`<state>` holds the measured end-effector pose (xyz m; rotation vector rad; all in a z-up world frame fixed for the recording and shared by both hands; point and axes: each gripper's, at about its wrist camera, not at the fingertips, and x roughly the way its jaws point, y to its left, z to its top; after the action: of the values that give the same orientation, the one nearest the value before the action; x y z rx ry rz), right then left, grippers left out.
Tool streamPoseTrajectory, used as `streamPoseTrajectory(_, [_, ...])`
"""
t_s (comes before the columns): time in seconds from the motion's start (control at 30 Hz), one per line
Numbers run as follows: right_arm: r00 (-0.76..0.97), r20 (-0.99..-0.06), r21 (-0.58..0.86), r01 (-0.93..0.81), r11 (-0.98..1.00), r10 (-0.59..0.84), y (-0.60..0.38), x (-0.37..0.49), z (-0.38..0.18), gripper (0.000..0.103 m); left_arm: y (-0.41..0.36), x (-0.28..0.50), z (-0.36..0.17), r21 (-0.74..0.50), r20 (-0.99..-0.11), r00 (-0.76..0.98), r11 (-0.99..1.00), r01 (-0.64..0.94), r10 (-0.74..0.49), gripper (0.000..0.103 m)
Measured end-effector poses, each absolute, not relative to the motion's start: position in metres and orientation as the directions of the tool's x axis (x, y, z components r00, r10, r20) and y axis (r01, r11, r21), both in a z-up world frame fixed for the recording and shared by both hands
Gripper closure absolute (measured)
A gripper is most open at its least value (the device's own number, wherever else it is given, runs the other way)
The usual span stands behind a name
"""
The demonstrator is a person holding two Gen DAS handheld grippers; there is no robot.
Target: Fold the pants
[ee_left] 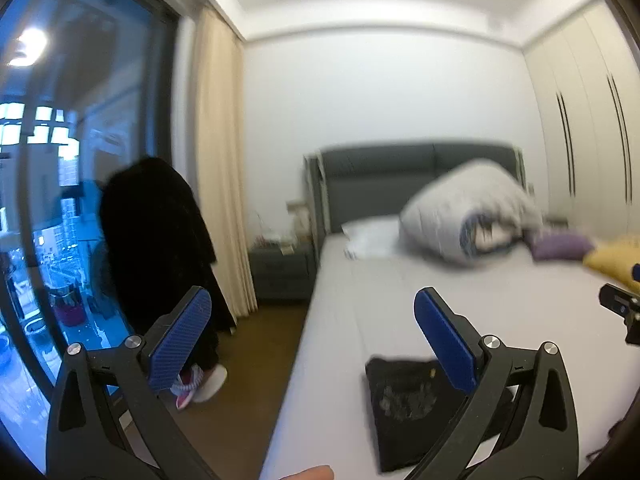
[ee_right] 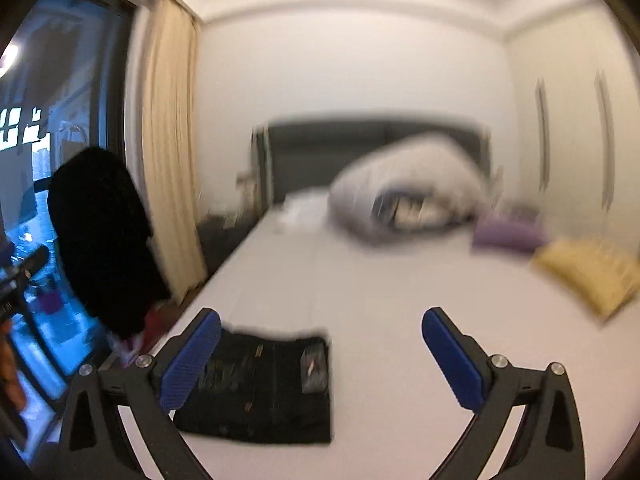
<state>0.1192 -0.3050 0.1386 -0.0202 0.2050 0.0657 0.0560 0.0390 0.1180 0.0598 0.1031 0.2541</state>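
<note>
Black pants lay folded flat on the bed. L tongs & R tongs were wide open w/ nothing in them.

Pants on bed — duvet behind.

Black pants w/ pale print, grey sheet, blue ribbed pads, yellow + purple pillows.

bare bed ahead, rolled duvet blocking headboard
</note>
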Motion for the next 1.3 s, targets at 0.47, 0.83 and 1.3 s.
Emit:
streamPoseTrajectory(0.47, [1.000,-0.014,-0.032,0.006,0.999,-0.006,-0.298,-0.003,0.267,0.000,0.034,-0.079,0.195,0.051,-0.277,0.928,0.968,-0.245,0.249,0.000])
streamPoseTrajectory(0.83, [0.908,-0.419,0.041,0.040,0.998,-0.019,-0.288,0.026,0.181,0.000,0.009,-0.036,0.101,-0.017,-0.658,0.750,0.994,-0.104,0.067,0.000])
streamPoseTrajectory(1.3, [0.790,-0.612,0.028,0.043,0.999,-0.017,-0.269,0.052,0.111,0.000,0.002,0.013,0.013,-0.049,-0.762,0.647,0.995,-0.087,0.020,0.000])
